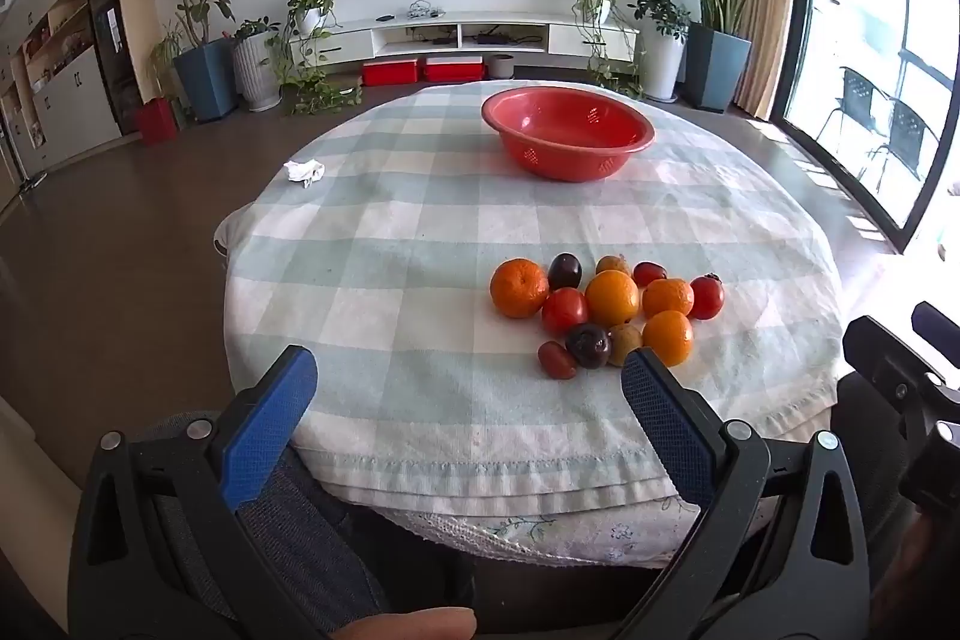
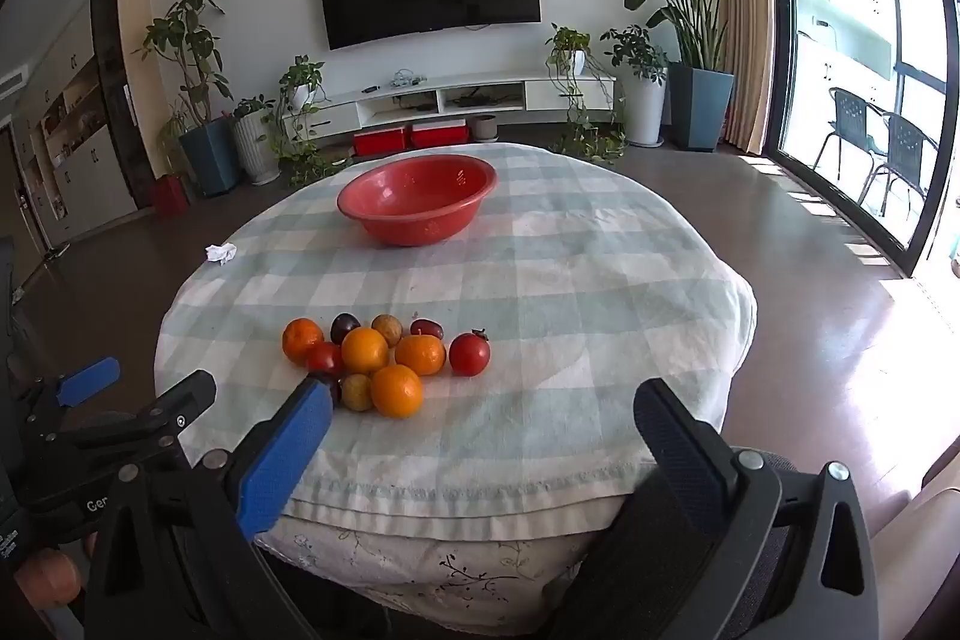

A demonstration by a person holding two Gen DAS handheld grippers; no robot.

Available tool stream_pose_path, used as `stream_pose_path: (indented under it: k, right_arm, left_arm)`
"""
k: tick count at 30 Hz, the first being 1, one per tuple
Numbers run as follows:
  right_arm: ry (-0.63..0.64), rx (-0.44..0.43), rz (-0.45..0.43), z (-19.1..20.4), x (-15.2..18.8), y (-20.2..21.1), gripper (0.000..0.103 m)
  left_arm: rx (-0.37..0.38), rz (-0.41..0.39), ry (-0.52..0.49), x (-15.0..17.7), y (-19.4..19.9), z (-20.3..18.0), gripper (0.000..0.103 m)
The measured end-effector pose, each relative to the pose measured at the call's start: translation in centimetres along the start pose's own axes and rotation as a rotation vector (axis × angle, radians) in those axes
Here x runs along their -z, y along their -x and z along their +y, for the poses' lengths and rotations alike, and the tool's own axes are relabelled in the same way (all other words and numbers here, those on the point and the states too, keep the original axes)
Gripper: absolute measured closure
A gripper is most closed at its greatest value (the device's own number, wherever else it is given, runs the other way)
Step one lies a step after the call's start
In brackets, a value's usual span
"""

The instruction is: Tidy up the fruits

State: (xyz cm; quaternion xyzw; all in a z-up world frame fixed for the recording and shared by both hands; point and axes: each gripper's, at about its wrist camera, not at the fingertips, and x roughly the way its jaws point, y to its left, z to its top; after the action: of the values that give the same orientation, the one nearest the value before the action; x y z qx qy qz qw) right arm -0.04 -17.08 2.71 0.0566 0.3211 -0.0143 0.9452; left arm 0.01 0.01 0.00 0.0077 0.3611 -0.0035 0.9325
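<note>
Left wrist view: the left tongs [image 1: 468,376] stand wide apart and hold nothing, their blue pads hanging over the near edge of the round worktop [image 1: 420,244], which is covered by a pale green and white checked cloth. The heap of fruits [image 1: 606,310] lies on the cloth at about 1 o'clock from these tongs, close beyond the tip of their right-hand finger. In the heap, a large mandarin [image 1: 519,288] sits at the 9 o'clock side, a dark plum [image 1: 564,270] just behind it, a round orange [image 1: 612,299] in the middle, and a red tomato-like fruit [image 1: 706,297] at the 3 o'clock end. The fruits touch one another in a tight cluster. A red bowl [image 1: 567,133] stands alone toward 12 o'clock, well apart from the heap, and looks bare inside. A crumpled white tissue [image 1: 303,171] lies near the cloth's edge at about 10 o'clock.

In the right wrist view, the right tongs [image 2: 480,415] are likewise spread wide and hold nothing. Here the heap sits at about 11 o'clock, with the left-hand blue pad partly covering its nearest fruits. The bowl [image 2: 417,202] is farther off, near 12 o'clock. The other tongs show at the 9 o'clock edge of this view.
</note>
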Motion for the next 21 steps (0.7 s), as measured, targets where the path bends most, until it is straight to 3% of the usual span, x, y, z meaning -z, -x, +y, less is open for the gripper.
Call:
stream_pose_path:
  k: [21]
  right_arm:
    - [-0.018, -0.001, 0.044, -0.12, 0.66, -0.51, 0.0]
  left_arm:
    - [-0.004, -0.013, -0.003, -0.02, 0.07, -0.02, 0.0]
